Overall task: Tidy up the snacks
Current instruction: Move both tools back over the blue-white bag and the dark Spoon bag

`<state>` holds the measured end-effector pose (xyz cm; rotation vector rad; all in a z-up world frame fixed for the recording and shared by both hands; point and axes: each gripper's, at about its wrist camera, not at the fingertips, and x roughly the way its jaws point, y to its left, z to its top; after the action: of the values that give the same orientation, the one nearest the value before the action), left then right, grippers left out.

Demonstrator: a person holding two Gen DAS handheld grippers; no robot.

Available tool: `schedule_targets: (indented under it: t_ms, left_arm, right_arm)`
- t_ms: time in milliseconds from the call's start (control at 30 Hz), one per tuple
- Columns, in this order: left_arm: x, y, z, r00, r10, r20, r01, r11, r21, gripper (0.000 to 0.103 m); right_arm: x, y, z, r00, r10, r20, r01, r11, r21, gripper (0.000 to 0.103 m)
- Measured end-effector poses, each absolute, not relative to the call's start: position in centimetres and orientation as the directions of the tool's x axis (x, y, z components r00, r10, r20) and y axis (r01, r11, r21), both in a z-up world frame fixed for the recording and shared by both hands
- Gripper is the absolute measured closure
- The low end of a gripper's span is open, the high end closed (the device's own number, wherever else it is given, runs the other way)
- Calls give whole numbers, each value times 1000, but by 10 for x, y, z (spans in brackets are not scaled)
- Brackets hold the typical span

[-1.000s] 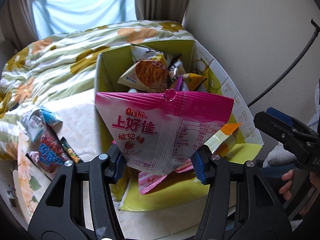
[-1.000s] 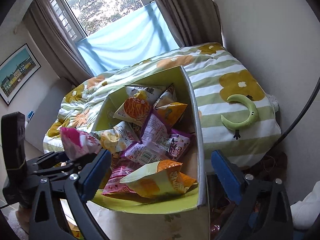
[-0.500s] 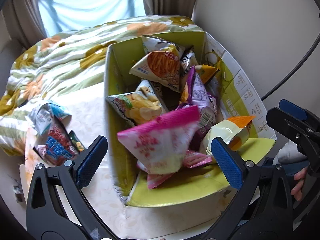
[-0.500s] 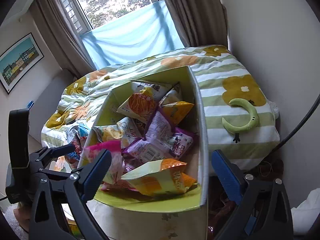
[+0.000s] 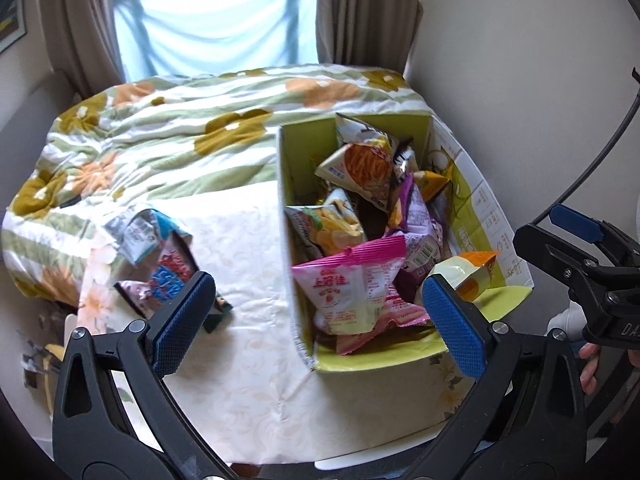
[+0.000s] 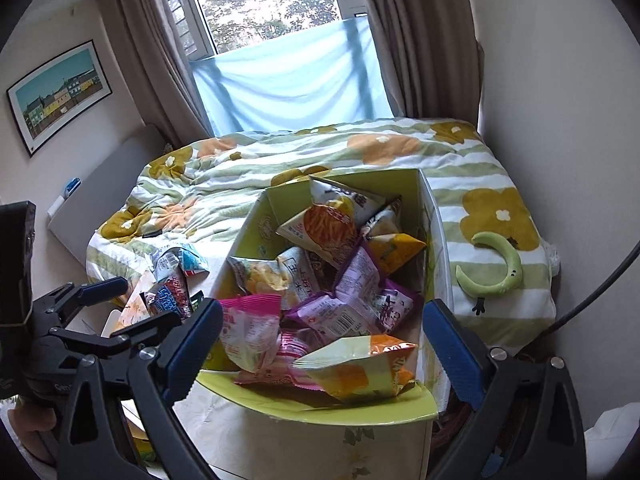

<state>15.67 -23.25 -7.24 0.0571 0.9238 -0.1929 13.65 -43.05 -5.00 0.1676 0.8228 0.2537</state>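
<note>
Both the left tool (image 5: 316, 320) and the right tool (image 6: 320, 344) gape empty above the green cardboard box (image 5: 286, 168), where the pink foil snack packet (image 5: 352, 280) lies among others.

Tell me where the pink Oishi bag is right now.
The pink Oishi bag lies inside the green cardboard box, at its near end against the left wall, beside the orange-topped bag. Neither gripper holds it.

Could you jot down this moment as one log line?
left tool: open, empty | right tool: open, empty | pink snack bag: lying in box | snacks on table: outside box
</note>
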Motion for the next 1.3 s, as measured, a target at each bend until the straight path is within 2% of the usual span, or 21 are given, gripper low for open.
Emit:
schedule_targets:
  t_ms: [300, 533, 700, 1300]
  left_arm:
    - [129, -170, -51, 622, -65, -780, 62, 998, -34, 1]
    - [108, -103, -57, 610, -7, -792, -48, 998, -46, 1]
    - [112, -53, -70, 593, -12, -805, -77, 994, -71, 1]
    - [221, 96, -103, 521, -142, -842, 97, 989, -107, 1]
  right_arm:
    - [131, -392, -31, 632, 344, -695, -272, 938, 216, 4]
    - [131, -348, -30, 612, 393, -686, -326, 916, 234, 4]
    - [133, -309, -36, 606, 389, -694, -334, 916, 222, 4]
    - [174, -165, -100, 483, 325, -813, -88, 942, 324, 4]
